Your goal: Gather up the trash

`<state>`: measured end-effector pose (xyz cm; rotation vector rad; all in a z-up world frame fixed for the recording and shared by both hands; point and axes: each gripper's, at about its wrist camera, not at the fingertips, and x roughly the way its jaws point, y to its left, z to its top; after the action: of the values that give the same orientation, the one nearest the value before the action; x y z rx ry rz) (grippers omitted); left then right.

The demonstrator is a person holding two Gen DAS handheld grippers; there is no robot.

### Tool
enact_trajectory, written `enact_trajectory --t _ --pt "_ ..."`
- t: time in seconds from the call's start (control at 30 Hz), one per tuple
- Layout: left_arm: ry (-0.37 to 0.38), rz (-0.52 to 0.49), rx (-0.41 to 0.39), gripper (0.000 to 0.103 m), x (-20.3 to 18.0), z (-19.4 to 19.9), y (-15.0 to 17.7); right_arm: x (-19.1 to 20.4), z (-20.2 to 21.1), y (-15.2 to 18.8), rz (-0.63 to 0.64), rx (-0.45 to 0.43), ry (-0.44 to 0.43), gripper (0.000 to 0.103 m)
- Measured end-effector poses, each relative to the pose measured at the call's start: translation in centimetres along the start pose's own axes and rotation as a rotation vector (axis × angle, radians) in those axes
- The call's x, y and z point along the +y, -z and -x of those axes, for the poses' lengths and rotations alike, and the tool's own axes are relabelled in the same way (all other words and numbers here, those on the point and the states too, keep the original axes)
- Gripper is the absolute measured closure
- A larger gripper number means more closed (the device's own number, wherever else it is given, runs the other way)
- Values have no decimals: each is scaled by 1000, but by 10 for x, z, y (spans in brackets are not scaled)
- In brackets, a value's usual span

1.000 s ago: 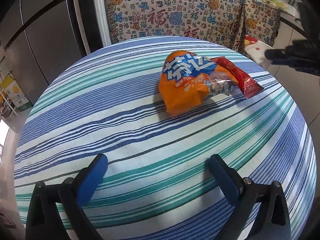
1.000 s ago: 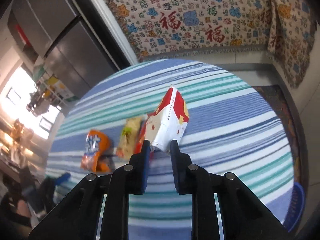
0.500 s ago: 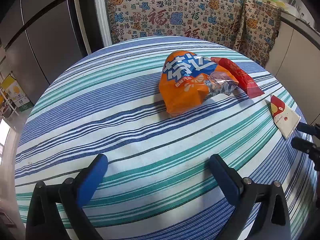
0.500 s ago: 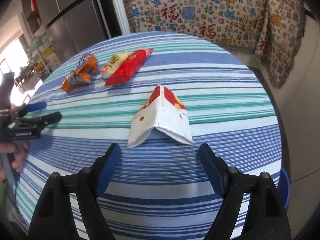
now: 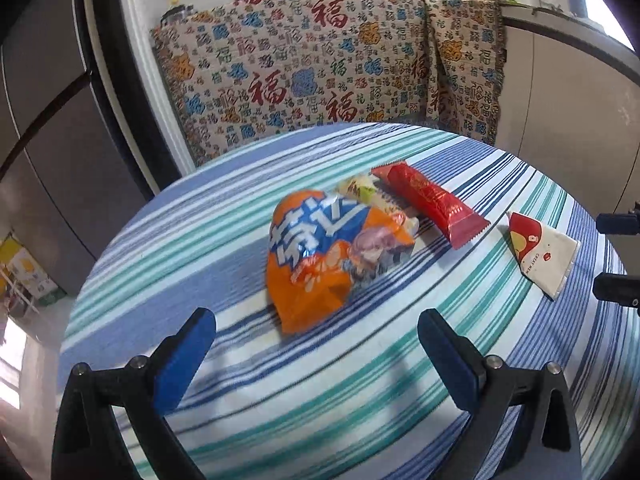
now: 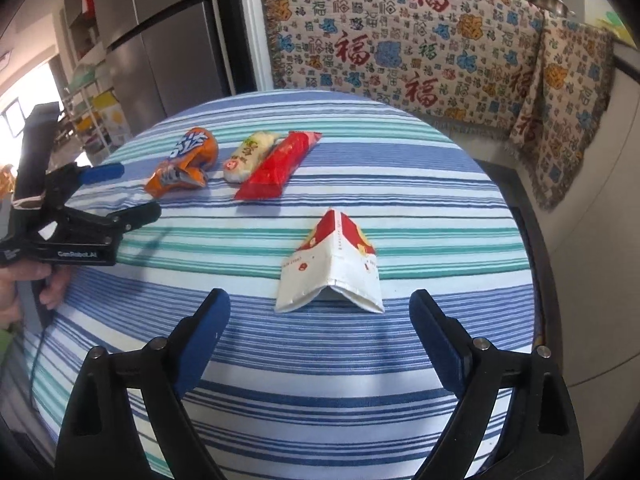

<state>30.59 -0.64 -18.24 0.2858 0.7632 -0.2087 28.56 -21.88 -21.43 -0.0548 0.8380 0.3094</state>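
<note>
Four pieces of trash lie on the striped round table [image 5: 280, 400]. An orange snack bag [image 5: 320, 256] [image 6: 184, 164] sits just ahead of my left gripper [image 5: 316, 324] [image 6: 134, 191], which is open and holds nothing. Behind the bag are a pale yellow wrapper [image 5: 358, 188] [image 6: 250, 154] and a long red wrapper [image 5: 432, 204] [image 6: 280, 164]. A folded red-and-white paper packet [image 6: 332, 264] [image 5: 540, 256] lies tent-like just beyond my right gripper [image 6: 319, 302] [image 5: 602, 256]. Its jaws are opening, with nothing between them.
A patterned cloth [image 5: 320, 80] drapes the counter behind the table, with pots on top. A grey refrigerator [image 5: 40, 140] stands at the left. A person's hand [image 6: 52, 284] holds the left gripper at the table's left edge. The table edge curves close below both grippers.
My right gripper let go of the red-and-white packet, which now lies on the table, and its jaws spread wide. My left gripper moved closer to the orange bag and tilted up.
</note>
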Motion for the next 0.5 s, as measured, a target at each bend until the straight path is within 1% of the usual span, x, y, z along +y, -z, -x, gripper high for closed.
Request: enact_trajectory --t 0.07,0.13,0.17,0.2,0.23,0.27,0.3,0.33,0.37,0.4,0.47,0.5 --pt "-26 -64 -19 0 -5 -8 -8 -2 -3 -2 2 5 12 11" --pt "-28 -124 -24 0 -11 -17 -14 -2 -7 -4 5 12 13 11" --pt "-31 -153 -24 3 -15 -21 -14 -2 -10 -6 7 14 7 11" --pt "-34 -184 -23 22 -19 -25 -14 -2 -15 -9 10 21 -1 11" --pt "-38 -204 -10 38 -22 -29 -14 -1 -20 -11 11 31 -8 11" --pt "-49 -208 10 63 -25 -34 -13 -2 -25 -13 8 42 -12 12" --pt "-51 -190 4 63 -23 -35 -13 -3 -31 -14 1 62 -23 27" --pt "-26 -150 -7 65 -19 -33 -13 -4 -36 -15 -4 90 -35 47" --pt "-12 -116 -7 67 -14 -32 -13 -5 -39 -15 -4 111 -23 67" --pt "-6 -88 -14 68 -12 -29 -12 -6 -35 -15 -11 87 -25 81" --pt "24 -23 -26 69 -5 -20 -10 -7 -25 -16 -15 77 -30 87" --pt "38 14 -28 69 -1 -15 -9 -9 -18 -15 -20 61 -46 88"
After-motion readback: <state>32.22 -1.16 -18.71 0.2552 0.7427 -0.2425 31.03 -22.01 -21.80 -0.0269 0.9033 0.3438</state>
